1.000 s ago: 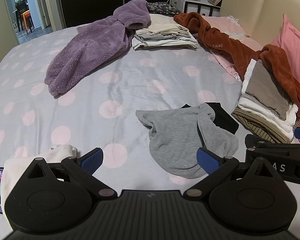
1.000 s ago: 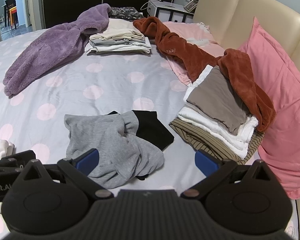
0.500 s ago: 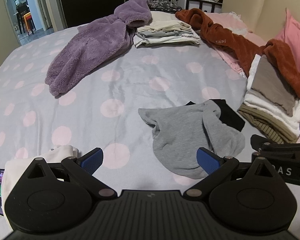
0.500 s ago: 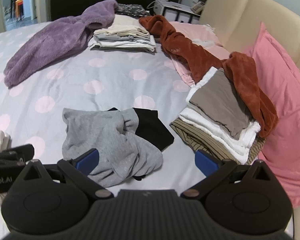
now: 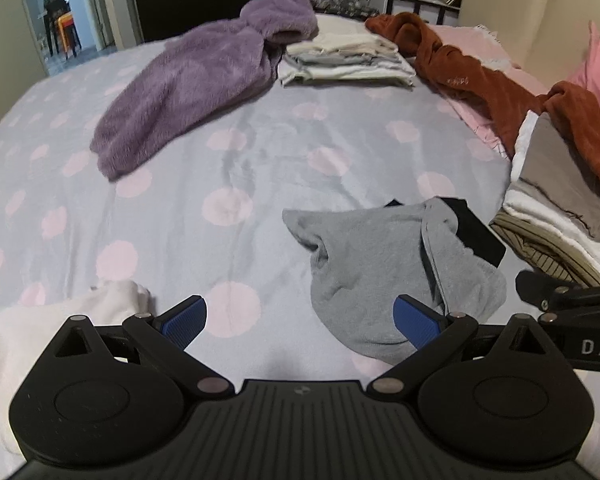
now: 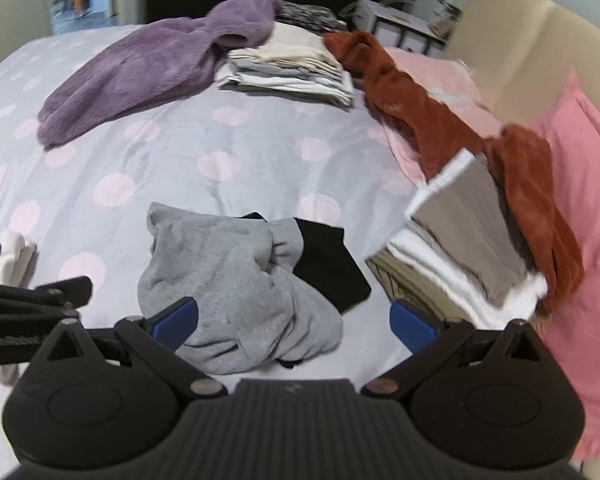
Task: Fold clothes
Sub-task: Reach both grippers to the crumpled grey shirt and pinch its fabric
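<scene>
Both tongs hover low over the near edge of the bed (image 5: pixel 260 148), spread wide and empty: the left tongs (image 5: pixel 298 322) sit just left of the crumpled grey garment (image 5: pixel 380 264), the right tongs (image 6: pixel 294 320) over its near side. The garment lies bunched in a heap on the spotted cover, partly overlapping a black garment (image 6: pixel 328 264) on its right.

The step in hand looks like the first pick-up. To do it well, each of the tongs should go for a distinct outer edge of the grey cloth, such as the pointed flap on its far left or the rolled hem nearest the cameras, and not for the thick twisted middle, where several layers would come up together. The black piece should stay out of the grip; whether the two are tangled cannot be told. Lifting and shaking the cloth flat before any fold seems wise.

Room is good to the far left, where bare cover runs up to the purple fleece robe (image 5: pixel 204 80). The right is tight: a folded stack (image 6: pixel 460 248) stands just beside the black garment, with the rust fleece garment (image 6: pixel 420 112) draped over it. A white bundle (image 5: pixel 60 320) sits near the left tongs.
</scene>
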Demonstrator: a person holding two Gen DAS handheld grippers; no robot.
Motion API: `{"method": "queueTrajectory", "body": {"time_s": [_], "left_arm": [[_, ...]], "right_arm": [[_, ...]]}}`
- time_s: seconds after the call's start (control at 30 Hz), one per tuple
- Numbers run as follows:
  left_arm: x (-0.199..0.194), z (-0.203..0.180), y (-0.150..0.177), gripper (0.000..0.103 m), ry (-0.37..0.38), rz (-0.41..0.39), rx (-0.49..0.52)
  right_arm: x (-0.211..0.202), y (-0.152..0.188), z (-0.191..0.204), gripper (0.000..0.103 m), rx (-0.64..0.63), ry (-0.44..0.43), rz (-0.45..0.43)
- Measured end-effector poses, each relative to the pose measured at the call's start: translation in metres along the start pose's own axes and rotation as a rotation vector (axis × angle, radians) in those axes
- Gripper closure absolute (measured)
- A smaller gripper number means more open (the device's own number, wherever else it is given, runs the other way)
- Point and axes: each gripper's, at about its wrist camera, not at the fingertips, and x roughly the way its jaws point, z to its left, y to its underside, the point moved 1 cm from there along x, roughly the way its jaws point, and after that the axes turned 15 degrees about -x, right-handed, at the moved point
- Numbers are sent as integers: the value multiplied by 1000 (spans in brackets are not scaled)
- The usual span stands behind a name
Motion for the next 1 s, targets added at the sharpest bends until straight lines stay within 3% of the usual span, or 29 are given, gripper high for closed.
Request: {"method": "queueTrajectory", "body": {"time_s": [0.2, 0.3, 0.47, 0.63, 0.7, 0.83, 1.0], "left_arm": [[36, 0, 11, 1, 15, 19, -4], [51, -5, 15, 1, 37, 4, 38], [75, -10, 27, 3, 69, 4, 75], [94, -8, 36, 6, 88, 13, 69], [101, -9, 37, 8, 97, 15, 75], [116, -17, 39, 22, 134, 37, 118], [132, -25, 43, 24, 166, 54, 160]], "right_arm": [[23, 0, -1, 1, -41, -98, -18], [33, -1, -6, 2, -29, -153, -85], [59, 2, -15, 3, 15, -165, -131], [95, 11, -7, 22, 27, -196, -93], [106, 16, 1, 23, -13, -186, -70], [118, 21, 10, 29, -46, -165, -40], [128, 19, 10, 29, -48, -142, -23]]}}
